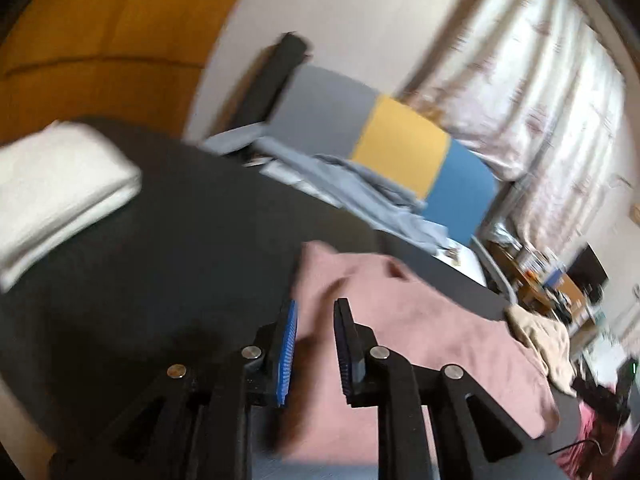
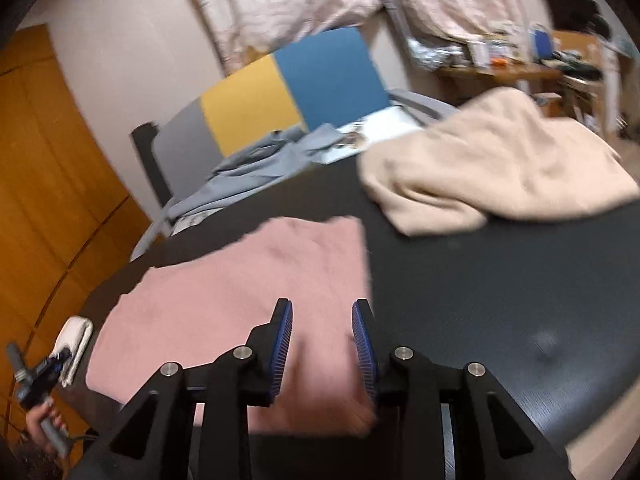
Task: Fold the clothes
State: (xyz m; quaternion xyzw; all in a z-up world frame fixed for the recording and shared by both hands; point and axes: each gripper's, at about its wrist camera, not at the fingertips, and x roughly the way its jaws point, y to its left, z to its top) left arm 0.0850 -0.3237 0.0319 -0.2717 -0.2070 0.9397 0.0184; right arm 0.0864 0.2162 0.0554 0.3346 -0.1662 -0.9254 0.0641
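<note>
A pink garment lies folded flat on the black table. My left gripper hangs just above its left part, jaws a little apart, with nothing pinched between the blue pads. In the right wrist view the same pink garment spreads out below my right gripper, which stands open over its near right corner. The cloth looks blurred under the pads. At the lower left of that view a hand holds the left gripper.
A crumpled beige garment lies on the table's far right. A folded white towel sits at the left end. Beyond the table are a bed with grey sheets, a coloured headboard, a wooden door and a cluttered desk.
</note>
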